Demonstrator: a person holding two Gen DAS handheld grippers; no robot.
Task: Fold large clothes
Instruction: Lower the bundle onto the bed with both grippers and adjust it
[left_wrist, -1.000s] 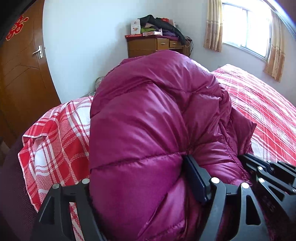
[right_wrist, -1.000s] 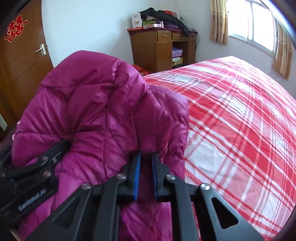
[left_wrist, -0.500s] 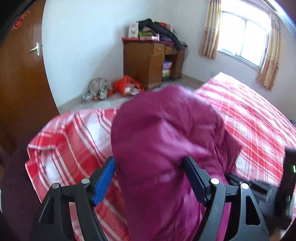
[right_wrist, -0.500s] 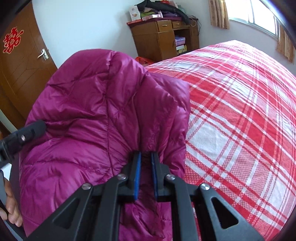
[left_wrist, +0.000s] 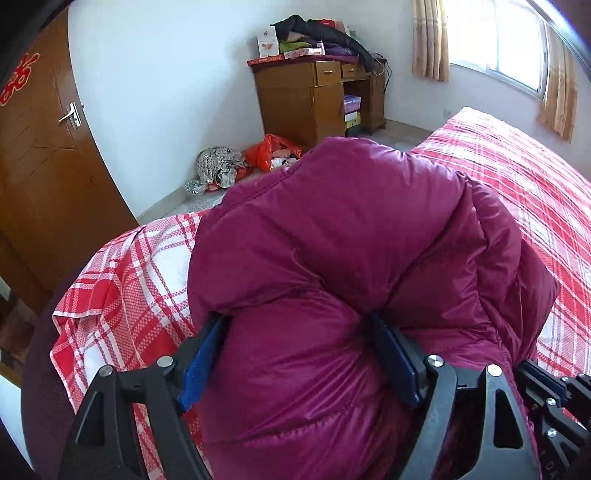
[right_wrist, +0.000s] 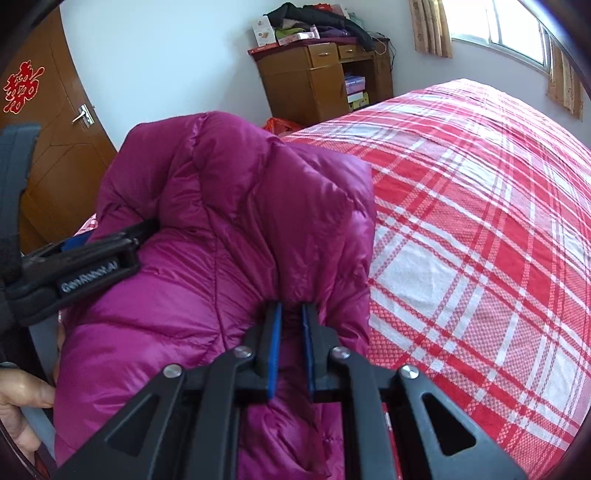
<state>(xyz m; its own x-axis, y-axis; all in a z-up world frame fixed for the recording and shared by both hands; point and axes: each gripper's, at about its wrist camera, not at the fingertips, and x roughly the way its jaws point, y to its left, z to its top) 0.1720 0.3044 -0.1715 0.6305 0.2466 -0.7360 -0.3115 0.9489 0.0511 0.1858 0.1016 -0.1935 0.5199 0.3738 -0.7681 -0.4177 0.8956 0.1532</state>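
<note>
A puffy magenta down jacket (left_wrist: 351, 240) is bunched into a thick bundle at the near corner of the bed (left_wrist: 517, 177), which has a red and white plaid cover. My left gripper (left_wrist: 295, 325) straddles a wide fold of it, both blue pads pressing the fabric while the jaws are opening. In the right wrist view my right gripper (right_wrist: 291, 310) is shut on a thin pinch of the jacket (right_wrist: 221, 221) at its right side. The left gripper (right_wrist: 144, 229) shows there from the side, at the bundle's left. The underside of the jacket is hidden.
The plaid bed (right_wrist: 480, 221) stretches away to the right. A wooden desk (left_wrist: 306, 96) piled with clothes and boxes stands at the far wall, with bags (left_wrist: 273, 151) on the floor beside it. A brown door (left_wrist: 44, 147) is at left. A person's hand (right_wrist: 22, 398) holds the left gripper's handle.
In the left wrist view the jacket bundle, which filled the frame, has dropped lower and farther off, so the floor and the left blue pad now show. The right gripper kept its pinch.
</note>
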